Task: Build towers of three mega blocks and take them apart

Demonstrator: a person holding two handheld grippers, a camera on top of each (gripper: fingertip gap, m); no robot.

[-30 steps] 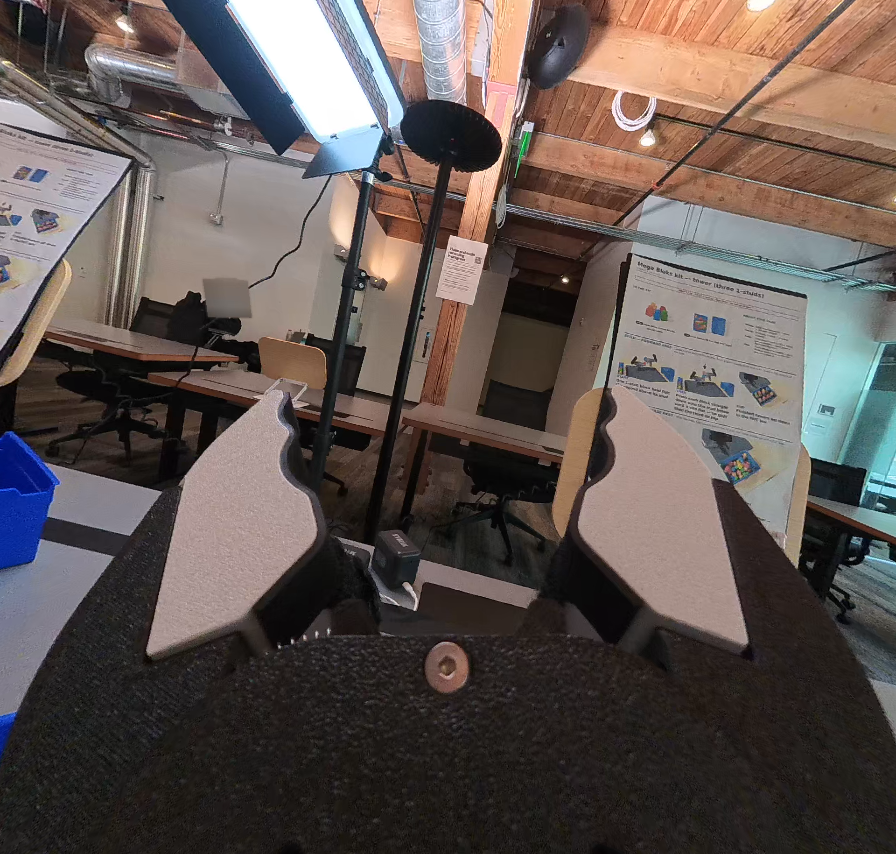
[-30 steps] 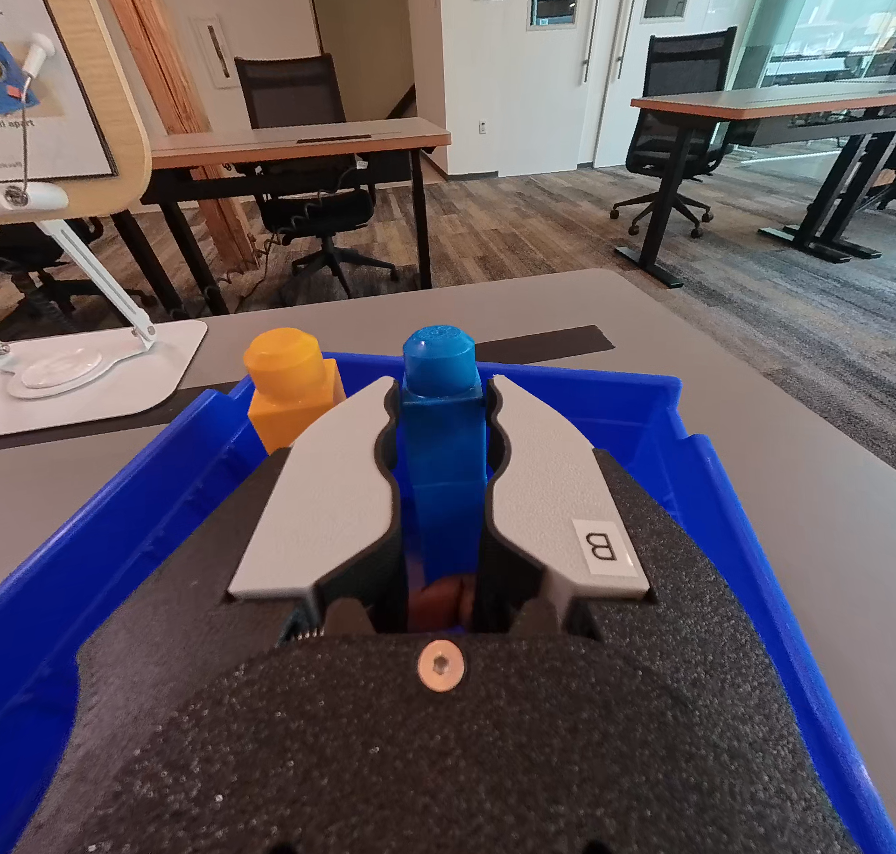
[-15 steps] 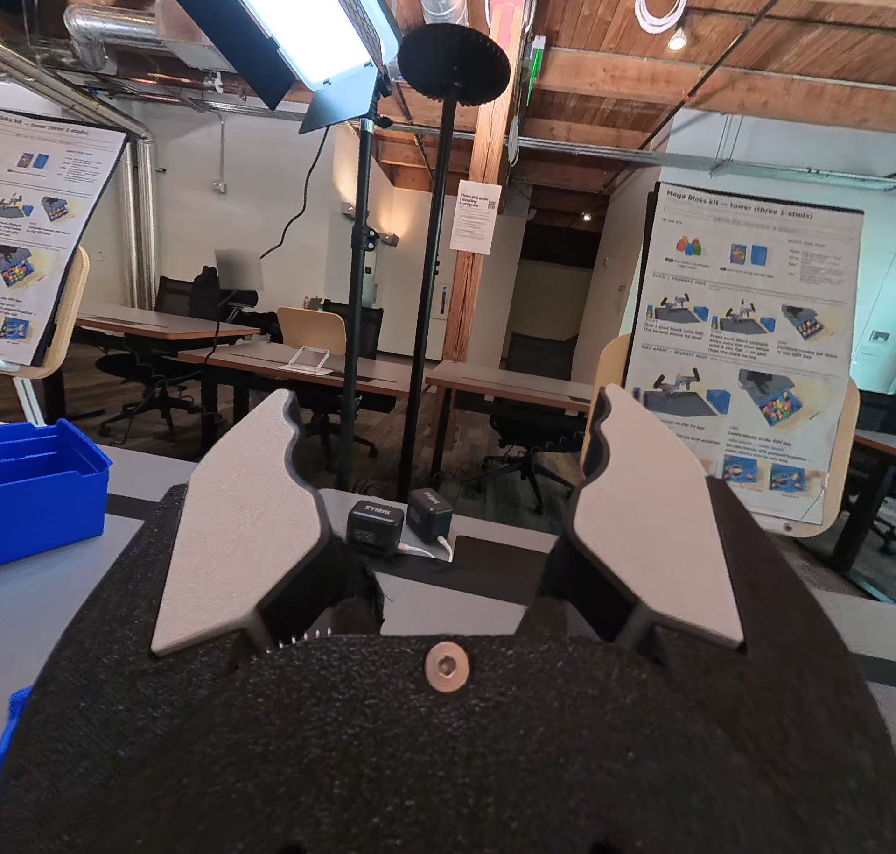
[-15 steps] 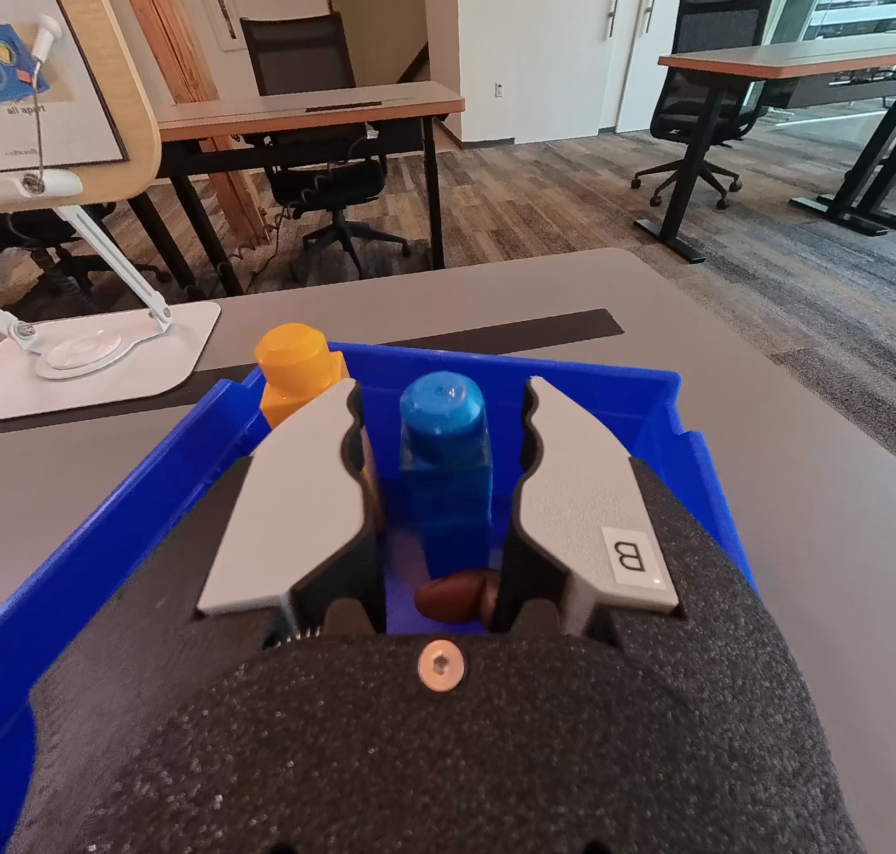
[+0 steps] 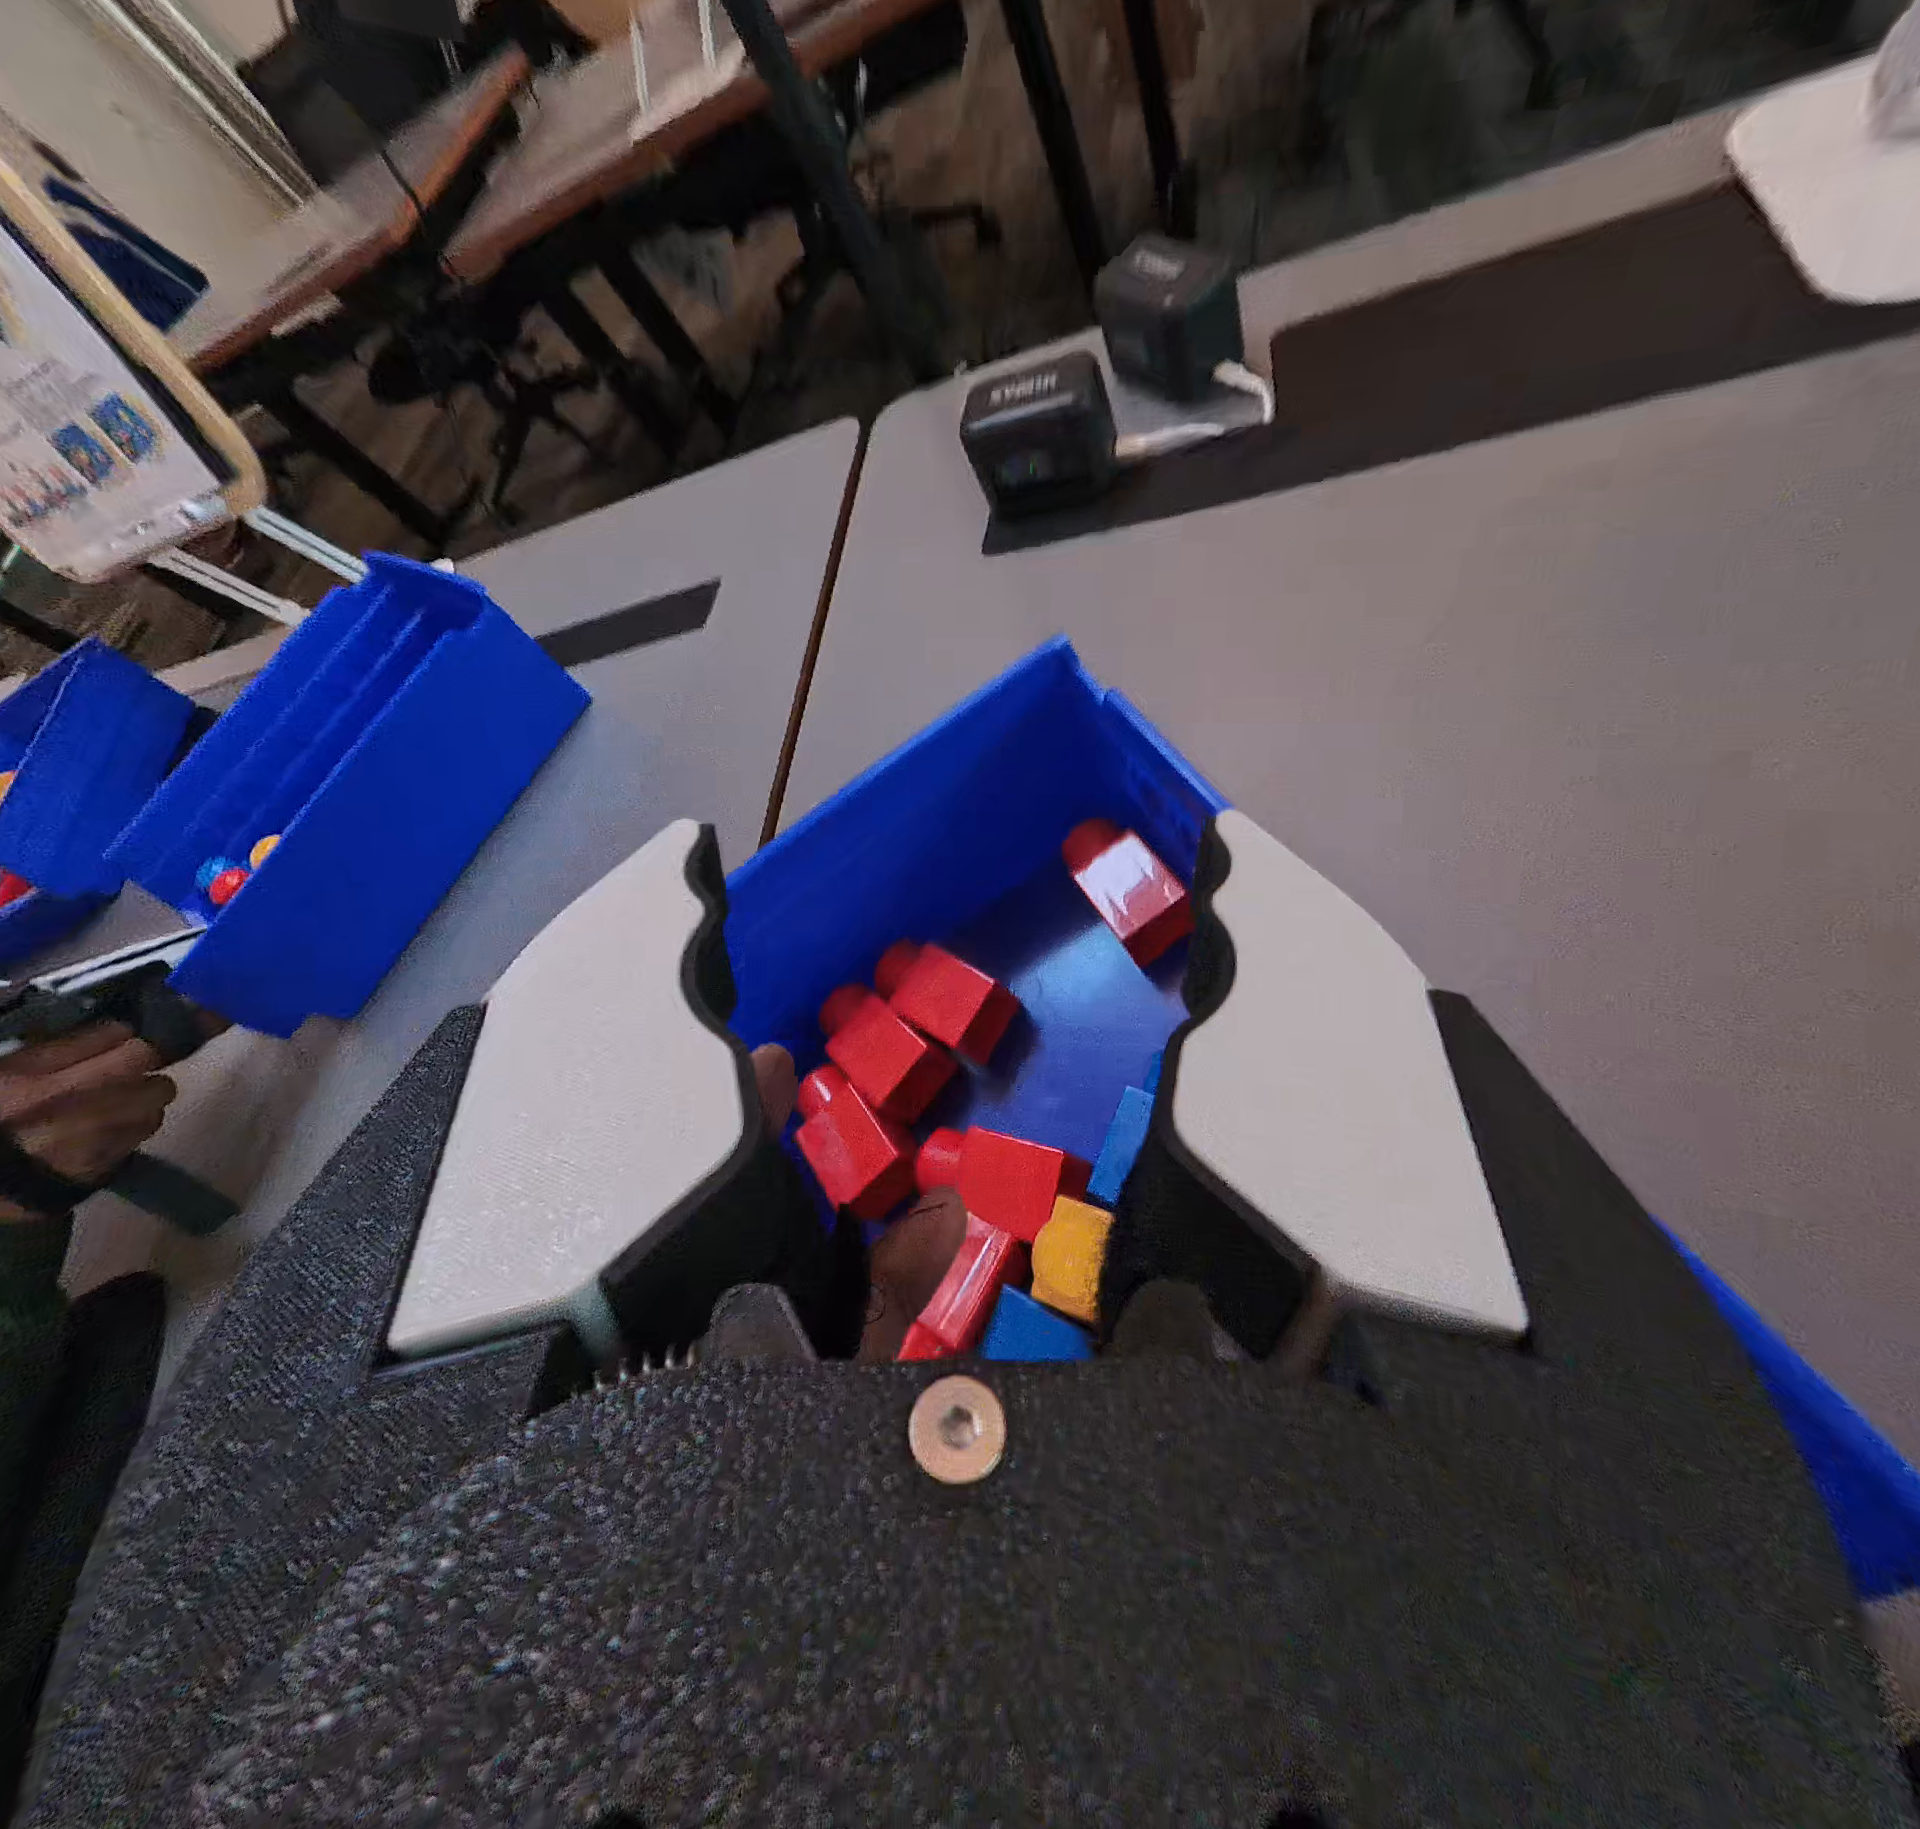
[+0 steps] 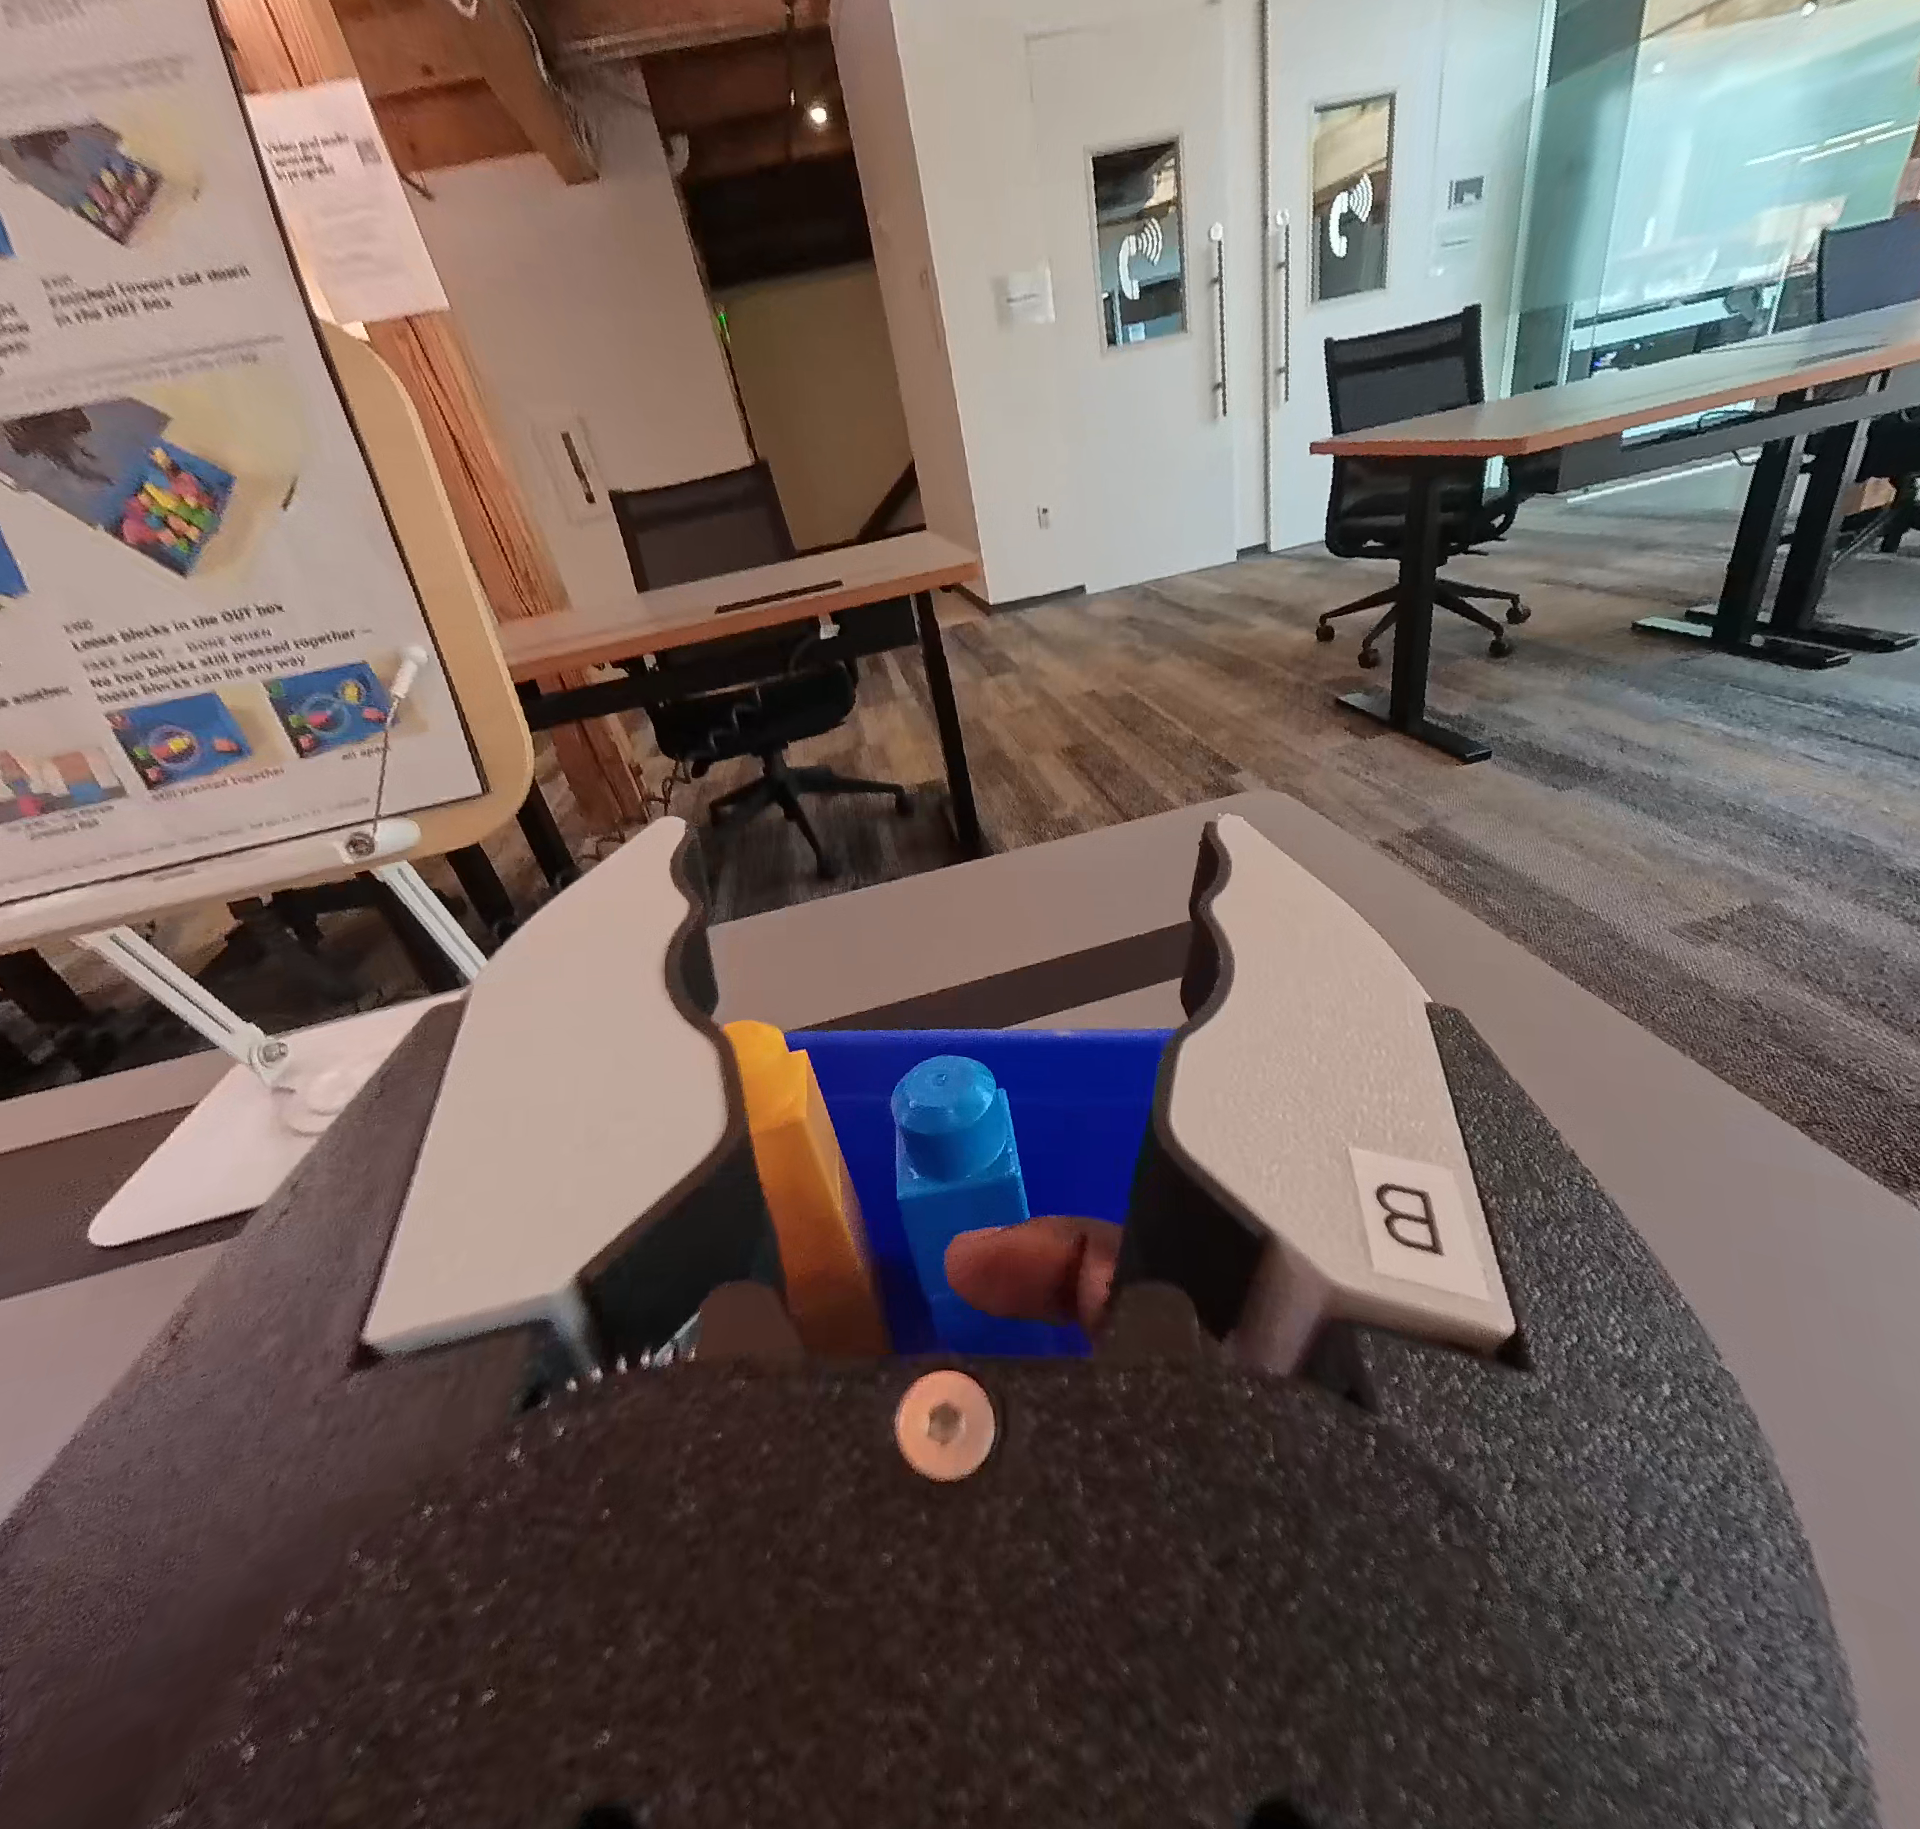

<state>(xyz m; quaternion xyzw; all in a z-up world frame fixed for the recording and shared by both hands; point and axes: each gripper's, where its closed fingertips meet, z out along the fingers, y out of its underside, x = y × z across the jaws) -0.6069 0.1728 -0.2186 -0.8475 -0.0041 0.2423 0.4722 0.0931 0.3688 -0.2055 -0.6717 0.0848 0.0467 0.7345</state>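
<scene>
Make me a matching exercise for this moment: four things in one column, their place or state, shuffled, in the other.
Things:
1. left gripper
2. blue tower
3. orange tower
4. loose red blocks

Place or state:
A. lying in the blue bin under the left gripper
B. upright, partly hidden by the right gripper's finger
C. open, empty
D. upright between open fingers, ungripped

Pairs: 1-C, 2-D, 3-B, 4-A
</scene>
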